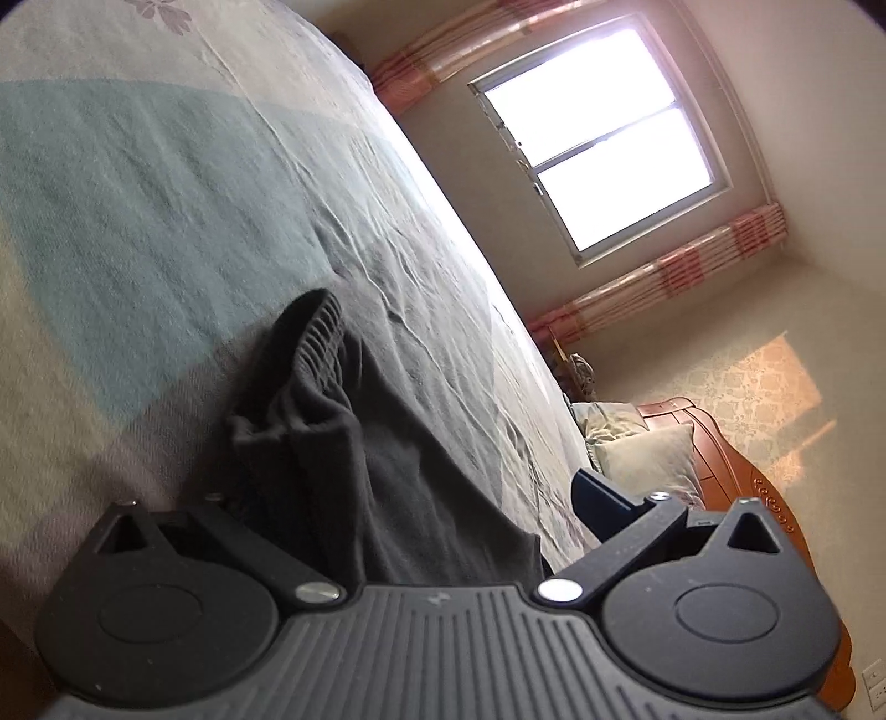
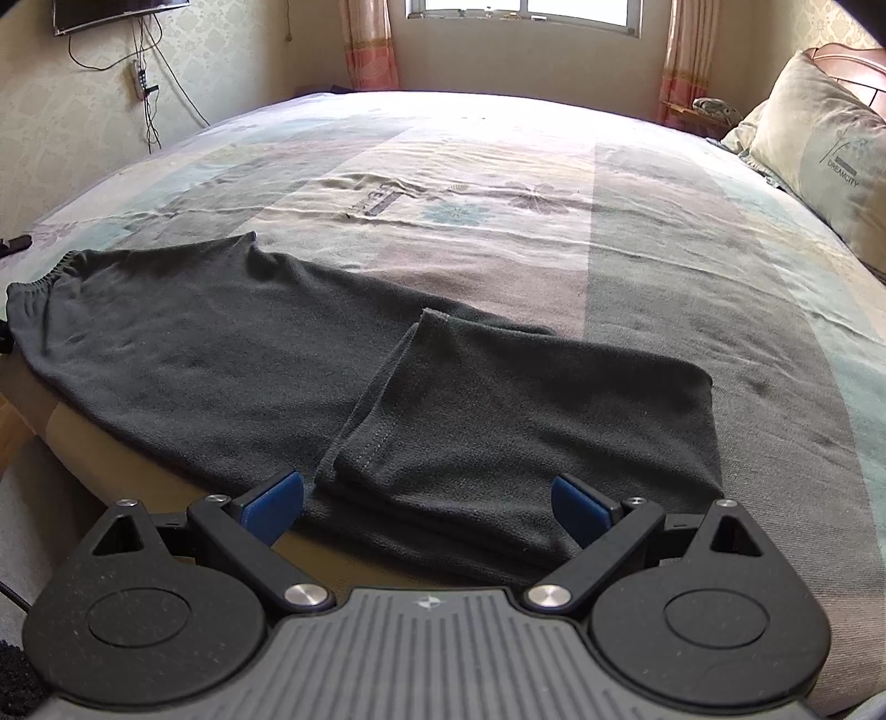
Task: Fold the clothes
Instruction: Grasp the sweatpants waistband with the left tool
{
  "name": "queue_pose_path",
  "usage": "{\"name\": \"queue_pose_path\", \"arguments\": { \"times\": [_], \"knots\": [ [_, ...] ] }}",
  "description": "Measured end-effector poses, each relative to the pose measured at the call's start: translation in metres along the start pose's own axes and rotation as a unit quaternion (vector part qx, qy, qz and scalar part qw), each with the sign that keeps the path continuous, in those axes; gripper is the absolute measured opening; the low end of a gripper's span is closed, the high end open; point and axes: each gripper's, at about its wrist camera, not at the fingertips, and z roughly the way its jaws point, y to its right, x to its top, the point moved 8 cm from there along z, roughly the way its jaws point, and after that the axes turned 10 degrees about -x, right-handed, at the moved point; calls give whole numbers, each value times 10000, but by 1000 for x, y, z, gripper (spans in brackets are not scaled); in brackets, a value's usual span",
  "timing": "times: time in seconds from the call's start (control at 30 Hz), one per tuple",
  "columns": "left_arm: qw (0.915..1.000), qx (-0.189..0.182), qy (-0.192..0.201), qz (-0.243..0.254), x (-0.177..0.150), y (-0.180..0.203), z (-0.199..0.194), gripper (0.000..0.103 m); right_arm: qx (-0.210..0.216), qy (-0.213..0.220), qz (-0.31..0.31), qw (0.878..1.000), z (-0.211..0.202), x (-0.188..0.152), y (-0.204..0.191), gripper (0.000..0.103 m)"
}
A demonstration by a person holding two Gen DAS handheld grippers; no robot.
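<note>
Dark grey trousers (image 2: pixel 232 354): flat along the bed's (image 2: pixel 498 183) near edge, leg end folded back, elastic waistband toward the left corner. Right gripper (image 2: pixel 427 501): fingers apart, holding nothing, over the fold. Left gripper (image 1: pixel 410 498): fingers spread, fabric between them, grip unclear.

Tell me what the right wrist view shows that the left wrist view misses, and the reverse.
Only the right wrist view shows the right gripper, open over the folded leg end, plus the TV and cables on the wall. Only the left wrist view shows the left gripper, open, with trousers cloth between its fingers, and a sunlit patch on the wall. Both show the dark trousers, their waistband, the bed, pillow and window.
</note>
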Motion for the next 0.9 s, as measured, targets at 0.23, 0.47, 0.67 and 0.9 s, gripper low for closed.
{"name": "queue_pose_path", "arguments": {
  "times": [0.23, 0.47, 0.67, 0.9],
  "knots": [
    [9991, 234, 203, 300, 7, -4, 12, 95, -5, 45, -88, 10000, -3, -1, -5, 98],
    [9988, 259, 339, 258, 7, -13, -3, 68, -12, 0, 132, 9999, -1, 1, 4, 98],
    [9977, 508, 152, 421, 12, -12, 11, 68, 60, 22, -23, 10000, 0, 0, -8, 98],
    [9936, 1091, 253, 107, 9, -23, -3, 25, 57, 70, 57, 9999, -3, 3, -4, 98]
  ]
}}
